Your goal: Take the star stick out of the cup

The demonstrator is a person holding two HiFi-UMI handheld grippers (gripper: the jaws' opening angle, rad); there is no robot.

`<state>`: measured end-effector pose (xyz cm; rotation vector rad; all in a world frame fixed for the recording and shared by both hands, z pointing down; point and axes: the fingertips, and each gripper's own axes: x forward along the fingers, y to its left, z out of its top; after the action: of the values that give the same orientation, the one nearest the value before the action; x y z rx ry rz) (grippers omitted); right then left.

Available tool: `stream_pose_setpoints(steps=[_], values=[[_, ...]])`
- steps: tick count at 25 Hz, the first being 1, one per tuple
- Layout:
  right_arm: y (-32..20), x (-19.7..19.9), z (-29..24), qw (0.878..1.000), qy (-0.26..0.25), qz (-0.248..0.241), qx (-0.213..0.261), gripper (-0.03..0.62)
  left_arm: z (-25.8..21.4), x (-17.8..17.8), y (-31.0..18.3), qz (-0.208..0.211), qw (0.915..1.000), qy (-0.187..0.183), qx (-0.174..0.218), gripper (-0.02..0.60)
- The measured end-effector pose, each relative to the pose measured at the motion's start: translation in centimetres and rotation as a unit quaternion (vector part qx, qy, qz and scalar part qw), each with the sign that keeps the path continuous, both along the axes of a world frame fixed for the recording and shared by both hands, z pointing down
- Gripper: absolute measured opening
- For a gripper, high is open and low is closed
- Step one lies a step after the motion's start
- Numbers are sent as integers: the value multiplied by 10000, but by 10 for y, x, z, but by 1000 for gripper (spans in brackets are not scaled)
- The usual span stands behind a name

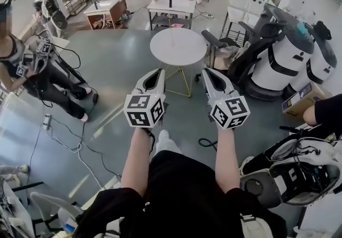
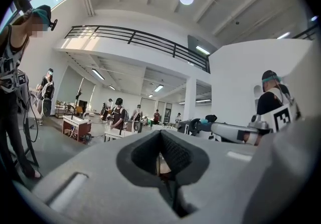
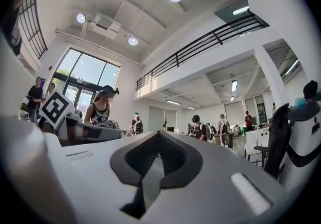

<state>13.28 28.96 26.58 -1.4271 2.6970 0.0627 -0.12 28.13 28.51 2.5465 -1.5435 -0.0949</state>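
I hold both grippers level in front of me, side by side, above the grey floor. My left gripper (image 1: 158, 73) and my right gripper (image 1: 207, 71) are both shut, with nothing between the jaws. In the left gripper view the left gripper (image 2: 161, 135) has its jaw tips touching, and the right gripper (image 3: 159, 135) looks the same in the right gripper view. A round white table (image 1: 178, 46) stands just beyond the tips. I cannot make out a cup or star stick on it at this size.
A white rectangular table (image 1: 171, 8) stands behind the round one, with a person at it. A person (image 1: 21, 66) with grippers stands at the left. White machines (image 1: 283, 61) and a black chair (image 1: 224, 42) crowd the right. Cables (image 1: 59, 135) lie on the floor.
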Motion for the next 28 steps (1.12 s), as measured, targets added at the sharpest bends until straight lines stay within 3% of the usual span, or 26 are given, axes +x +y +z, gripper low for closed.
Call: stream_pose_setpoints(steps=[10, 16, 21, 28], values=[[-85, -12, 5, 9969, 621, -162, 454, 5, 24, 4, -102, 145, 9998, 81, -72, 3], [-178, -25, 29, 9993, 336, -57, 132, 5, 38, -9, -193, 128, 9996, -9, -267, 3], [-256, -53, 52, 9967, 812, -26, -16, 5, 51, -24, -272, 122, 9985, -24, -525, 3], [-373, -68, 81, 9967, 674, 66, -457, 6, 77, -35, -385, 294, 9961, -45, -837, 3]])
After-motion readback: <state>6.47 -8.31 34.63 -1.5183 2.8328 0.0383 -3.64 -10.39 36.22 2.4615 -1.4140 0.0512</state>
